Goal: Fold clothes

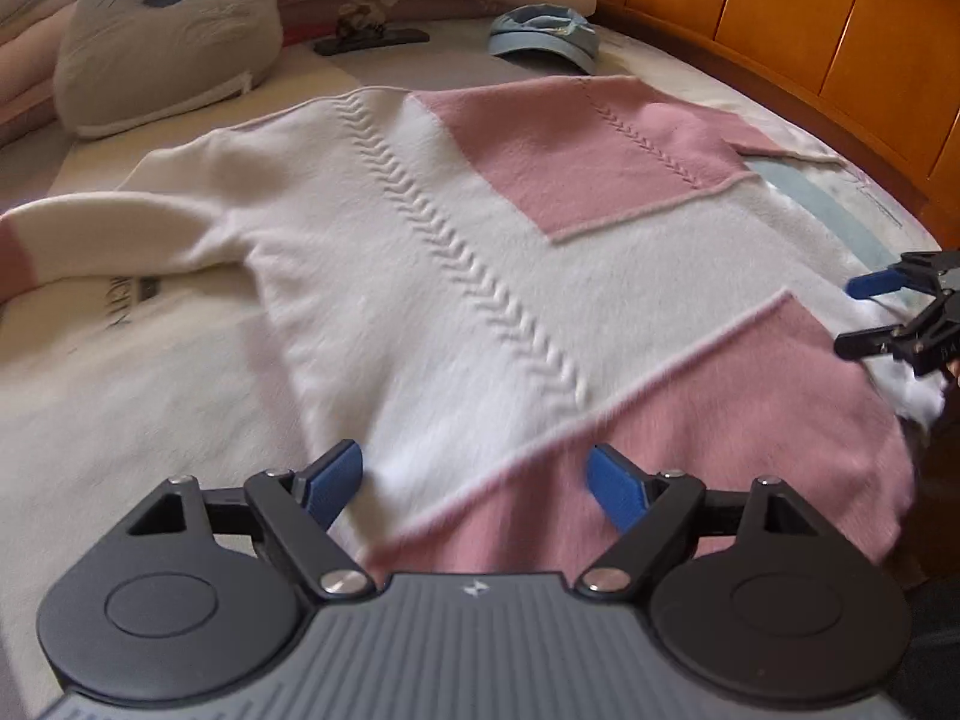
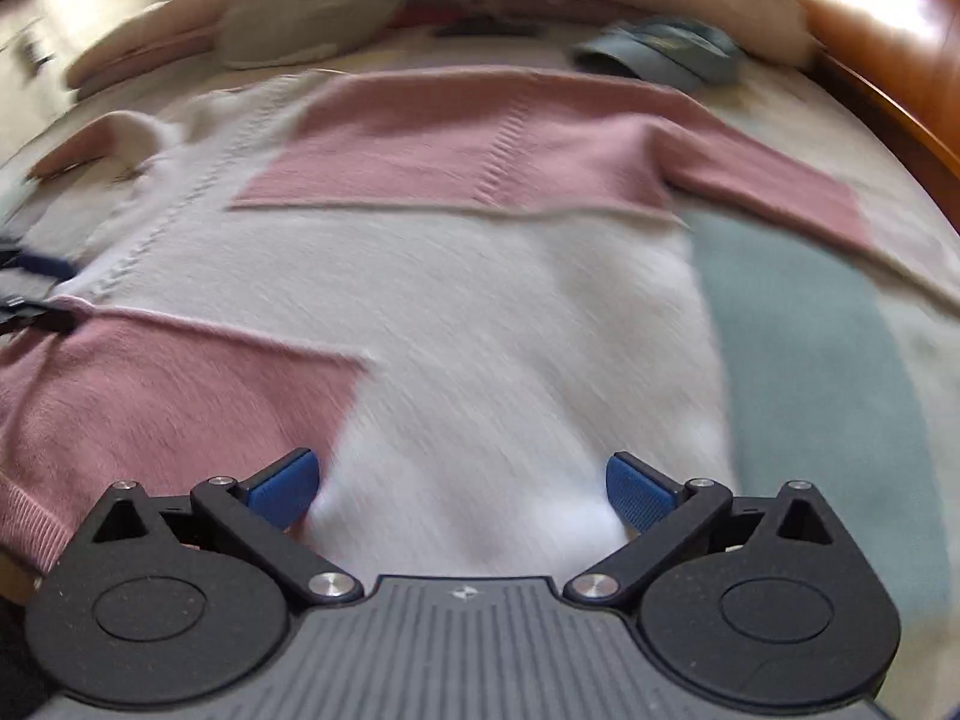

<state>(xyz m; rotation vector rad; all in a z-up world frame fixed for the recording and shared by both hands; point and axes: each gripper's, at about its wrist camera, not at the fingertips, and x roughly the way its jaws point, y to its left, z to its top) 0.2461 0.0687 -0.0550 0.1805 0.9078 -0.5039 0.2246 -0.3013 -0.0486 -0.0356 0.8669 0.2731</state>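
Blue-padded and spread wide apart, the left tool hangs just above the near hem of a fluffy white-and-pink knitted sweater, holding nothing. The right tool stands the same way in its own view: pads apart, nothing between them, poised over the white part of the hem beside the pink block.

That sweater lies spread flat on the bed, hem toward the cameras and neckline far off, with one sleeve stretched out to the left and the other sleeve to the right. A raised cable-stitch line runs up the white half. Beyond it rest a pale grey embroidered cushion, a light blue fabric cap and a small dark object I cannot identify; an orange wooden headboard curves along the right.

Judging from the layout, folding has not begun: no part of the garment is turned over. Both tools seem to be lining up on the bottom edge. The next move probably calls for lowering each tool onto the hem, pinching both layers near the two corners, then lifting evenly so the knit carries toward the shoulders without bunching. Motion blur in the right view makes finer contact hard to judge.
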